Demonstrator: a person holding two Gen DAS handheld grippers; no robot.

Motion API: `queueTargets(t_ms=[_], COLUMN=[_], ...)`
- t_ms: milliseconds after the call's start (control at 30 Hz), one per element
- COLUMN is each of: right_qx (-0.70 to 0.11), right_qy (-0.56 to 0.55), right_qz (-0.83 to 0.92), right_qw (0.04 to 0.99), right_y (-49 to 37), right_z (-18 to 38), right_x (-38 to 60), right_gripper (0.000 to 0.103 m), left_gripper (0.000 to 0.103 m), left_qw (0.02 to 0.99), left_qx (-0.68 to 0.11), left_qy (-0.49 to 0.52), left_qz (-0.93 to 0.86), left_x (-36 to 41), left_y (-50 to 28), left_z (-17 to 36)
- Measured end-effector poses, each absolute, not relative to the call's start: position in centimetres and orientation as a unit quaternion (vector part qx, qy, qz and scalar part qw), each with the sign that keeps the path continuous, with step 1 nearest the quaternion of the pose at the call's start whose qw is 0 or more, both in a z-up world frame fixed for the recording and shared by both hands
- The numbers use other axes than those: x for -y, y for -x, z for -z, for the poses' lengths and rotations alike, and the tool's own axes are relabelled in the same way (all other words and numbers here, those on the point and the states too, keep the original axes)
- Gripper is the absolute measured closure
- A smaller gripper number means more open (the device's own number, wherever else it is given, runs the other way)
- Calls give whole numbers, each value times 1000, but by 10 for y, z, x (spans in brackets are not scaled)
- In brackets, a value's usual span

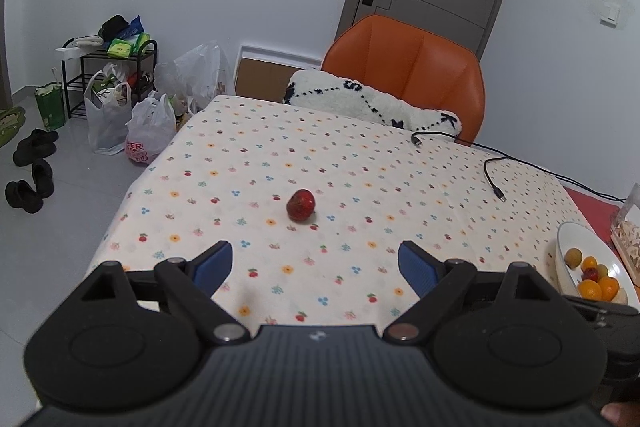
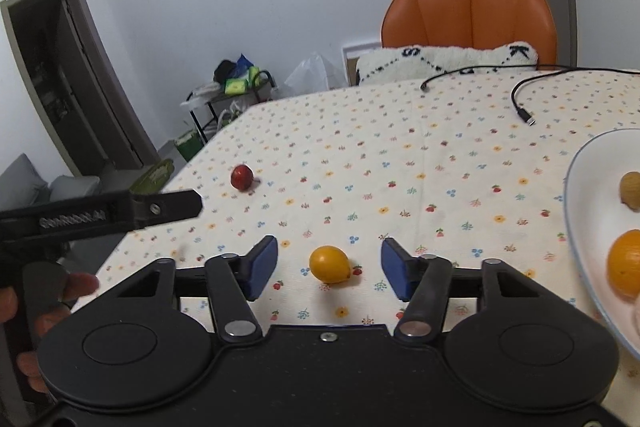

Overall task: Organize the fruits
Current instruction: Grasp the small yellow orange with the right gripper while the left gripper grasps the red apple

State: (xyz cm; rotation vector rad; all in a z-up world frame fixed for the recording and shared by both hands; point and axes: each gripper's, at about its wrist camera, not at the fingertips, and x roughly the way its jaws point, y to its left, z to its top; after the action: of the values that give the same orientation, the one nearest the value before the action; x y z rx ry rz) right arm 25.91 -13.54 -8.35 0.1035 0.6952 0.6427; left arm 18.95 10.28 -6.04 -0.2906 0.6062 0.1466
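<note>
A small red fruit (image 1: 301, 204) lies on the flowered tablecloth (image 1: 360, 163), ahead of my open, empty left gripper (image 1: 315, 265); it also shows in the right wrist view (image 2: 242, 177) at the far left. A yellow-orange fruit (image 2: 329, 263) lies on the cloth between the blue pads of my open right gripper (image 2: 329, 267), untouched by either pad. A white bowl (image 1: 562, 247) at the right holds several orange, yellow and red fruits; its rim (image 2: 576, 195) fills the right edge of the right wrist view.
Two black cables (image 1: 492, 179) lie on the far right of the table. An orange chair (image 1: 412, 67) with a white cushion (image 1: 372, 101) stands behind the table. Bags, a rack and shoes sit on the floor at left (image 1: 120, 107). The left gripper's body (image 2: 100, 213) reaches in from the left.
</note>
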Motion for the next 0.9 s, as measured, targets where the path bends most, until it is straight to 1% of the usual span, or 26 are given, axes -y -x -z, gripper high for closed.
queueTargets(t_ms=[200,267,533,600,733,900], right_qx=[-350,-347,-333,-329,-330,-332], right_qy=[-42,-31,-52,-62,-71,-87], right_qz=[-311,-312,-310,-310,-302,-309], right_qw=[882,884,889,890,892,887], right_y=[-268,-269,-281,-283,-287,-289], right_z=[97,97,91,93,94,94], right_x=[126,122,124,127,131,139], right_gripper=[64,79,79,79,79,79], left_gripper=[14,14,18,21,34,41], left_qw=[940,941,945,946,945,945], left_qx=[-299,-295,-288,-288,-297,-303], left_qy=[145,144,132,118,113,95], left_qz=[-75,-83,-86,-85,-80,-79], left_x=[-113,-114,-112,-109,-106,-101], left_y=[-199,-202,-218,-223,-233,-248], left_z=[65,66,67,68,72,74])
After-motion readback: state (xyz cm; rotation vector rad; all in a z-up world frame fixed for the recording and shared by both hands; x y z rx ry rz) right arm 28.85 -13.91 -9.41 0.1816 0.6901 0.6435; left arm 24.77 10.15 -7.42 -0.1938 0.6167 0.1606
